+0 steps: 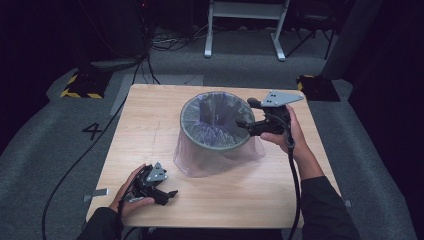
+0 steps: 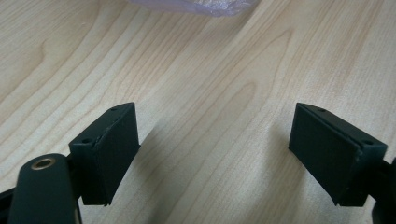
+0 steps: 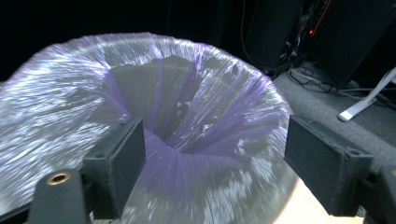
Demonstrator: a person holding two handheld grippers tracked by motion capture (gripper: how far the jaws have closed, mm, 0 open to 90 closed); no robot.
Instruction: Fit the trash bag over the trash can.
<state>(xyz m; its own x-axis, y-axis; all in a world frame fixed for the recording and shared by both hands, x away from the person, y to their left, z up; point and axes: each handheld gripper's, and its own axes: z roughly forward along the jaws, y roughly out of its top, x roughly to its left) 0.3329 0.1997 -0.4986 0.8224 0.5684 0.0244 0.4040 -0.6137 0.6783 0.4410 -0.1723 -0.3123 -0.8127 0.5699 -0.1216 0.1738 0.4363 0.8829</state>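
Black sleeves and two hands come in at the bottom edge of the high view. At lower left of that frame, the left gripper point(image 1: 167, 195) lies low over the bare wood of the table point(image 1: 150, 125), its jaws spread with nothing between them. At right of centre, the right gripper point(image 1: 241, 124) is held at the rim of the bin point(image 1: 192, 112), jaws spread and pinching nothing.

That bin, a round grey one, stands at the middle of the table and is lined with a thin purple bag point(image 1: 215, 157). The bag's mouth is folded over the rim and its loose skirt hangs down the outside to the tabletop. Nothing else can be seen inside it.

From the right gripper view, the bag point(image 3: 196, 116) funnels down in creased purple folds into the bin's hollow, a depth the high view hardly gives. The left gripper view adds close wood grain point(image 2: 210, 93) and, at its top edge, a small strip of the bag's hem point(image 2: 196, 5) lying on the table. Floor cables point(image 1: 170, 42) and a white frame point(image 1: 245, 30) at the top appear in the high view.
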